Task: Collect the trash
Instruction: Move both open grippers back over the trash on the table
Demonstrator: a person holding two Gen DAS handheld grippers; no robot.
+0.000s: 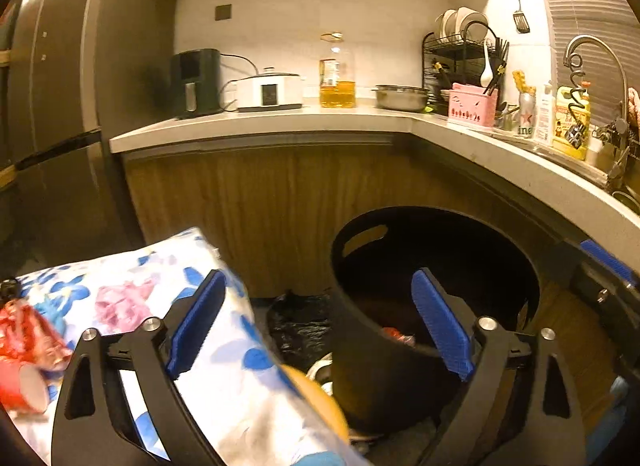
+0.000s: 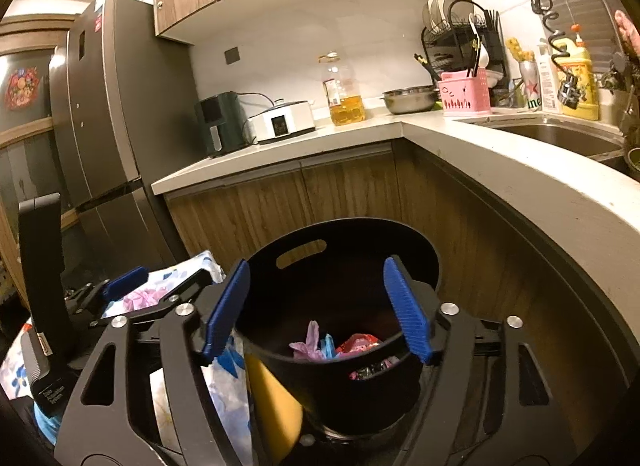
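Note:
A black trash bin (image 1: 384, 346) with a handle slot stands on the floor by the wooden cabinets; it also shows in the right wrist view (image 2: 360, 382). Inside lie crumpled pink, blue and red wrappers (image 2: 332, 344). My left gripper (image 1: 320, 326) is open and empty, straddling the bin's left wall and the edge of a floral-cloth table (image 1: 132, 290). A red paper cup (image 1: 24, 366) lies on its side on that cloth at the far left. My right gripper (image 2: 320, 306) is open and empty above the bin's mouth. The left gripper (image 2: 132, 286) shows at the left there.
An L-shaped counter (image 2: 500, 185) wraps around the bin, carrying an air fryer (image 2: 218, 121), cooker, oil bottle (image 2: 346, 93), steel bowl, dish rack and sink (image 2: 560, 137). A fridge (image 2: 108, 125) stands at the left. A black bag (image 1: 300, 326) lies on the floor beside the bin.

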